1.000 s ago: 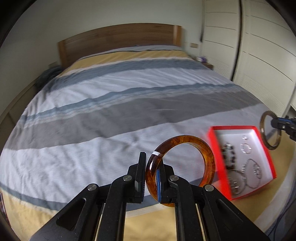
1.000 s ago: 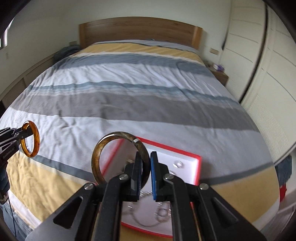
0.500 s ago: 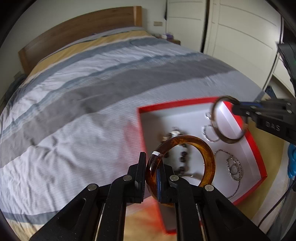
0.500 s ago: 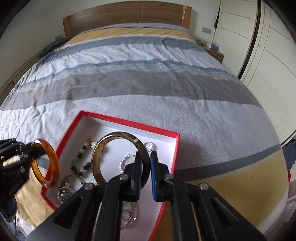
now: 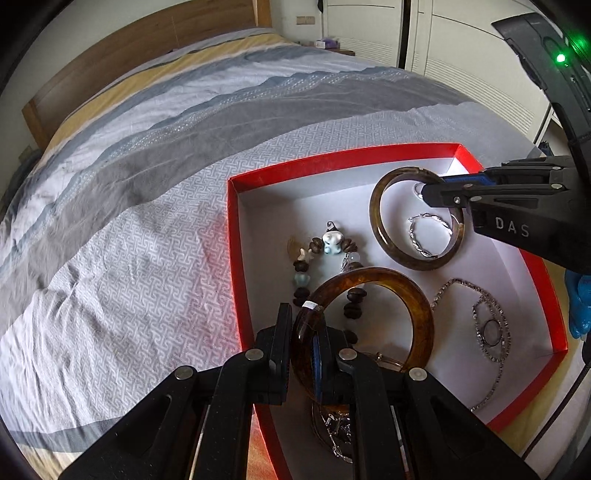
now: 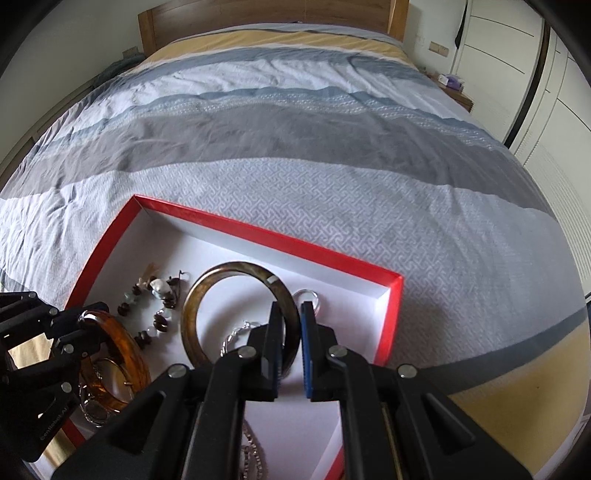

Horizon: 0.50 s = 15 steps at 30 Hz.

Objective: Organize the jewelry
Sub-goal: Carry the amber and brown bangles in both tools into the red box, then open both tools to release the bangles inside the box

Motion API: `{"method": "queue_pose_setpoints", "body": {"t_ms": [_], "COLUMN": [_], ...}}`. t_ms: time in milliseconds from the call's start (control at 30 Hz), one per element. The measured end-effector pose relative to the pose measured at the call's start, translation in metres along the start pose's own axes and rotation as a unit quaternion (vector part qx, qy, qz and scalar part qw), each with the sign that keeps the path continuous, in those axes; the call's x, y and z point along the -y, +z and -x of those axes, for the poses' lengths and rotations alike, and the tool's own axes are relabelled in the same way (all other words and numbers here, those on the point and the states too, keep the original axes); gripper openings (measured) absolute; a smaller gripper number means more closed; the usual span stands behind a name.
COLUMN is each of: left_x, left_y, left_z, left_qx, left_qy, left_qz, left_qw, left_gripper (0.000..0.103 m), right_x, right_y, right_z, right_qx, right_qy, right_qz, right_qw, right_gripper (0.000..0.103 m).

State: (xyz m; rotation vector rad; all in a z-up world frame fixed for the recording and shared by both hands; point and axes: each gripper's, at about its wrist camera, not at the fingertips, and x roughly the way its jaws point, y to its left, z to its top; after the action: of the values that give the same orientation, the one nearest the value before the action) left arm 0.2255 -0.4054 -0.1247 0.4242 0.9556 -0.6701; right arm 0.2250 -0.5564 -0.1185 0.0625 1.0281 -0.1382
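Observation:
A red box with a white inside (image 5: 236, 258) (image 6: 258, 232) lies on the bed. My left gripper (image 5: 303, 321) is shut on an amber bangle (image 5: 417, 306) and holds it upright over the box's near left part. Low over the far right part, my right gripper (image 6: 290, 314) is shut on a darker olive-brown bangle (image 6: 207, 284). Each gripper shows in the other's view: the right gripper (image 5: 428, 194) with its bangle (image 5: 384, 236), the left gripper (image 6: 85, 317) with the amber bangle (image 6: 129, 347). In the box lie a beaded bracelet (image 5: 325, 240), a twisted silver hoop (image 5: 417, 240), a chain necklace (image 5: 491, 325) and a small ring (image 6: 306, 295).
The striped grey, white and yellow duvet (image 6: 295, 147) spreads beyond the box to a wooden headboard (image 6: 258, 14). White wardrobe doors (image 5: 461, 48) stand to the right, with a nightstand (image 6: 454, 85) by the bed. Something blue (image 5: 580, 310) shows at the right edge.
Both grippers have come down and inward over the red box, each still holding its bangle. The box now fills the lower part of both views.

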Motion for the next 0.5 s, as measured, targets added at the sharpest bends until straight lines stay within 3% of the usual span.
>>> {"method": "queue_pose_setpoints", "body": {"t_ms": [500], "left_x": [-0.0062], "left_y": [0.0033], "left_z": [-0.0048], "left_qx": [-0.014], "left_qy": [-0.031], "left_qz": [0.031], "left_qw": [0.9989], "left_gripper": [0.011], "right_x": [0.0025], "right_y": [-0.0050], "right_z": [-0.0027], "right_qx": [-0.018], "right_qy": [-0.002], "right_qz": [-0.007], "right_qw": [1.000], "right_gripper": [0.010]}}
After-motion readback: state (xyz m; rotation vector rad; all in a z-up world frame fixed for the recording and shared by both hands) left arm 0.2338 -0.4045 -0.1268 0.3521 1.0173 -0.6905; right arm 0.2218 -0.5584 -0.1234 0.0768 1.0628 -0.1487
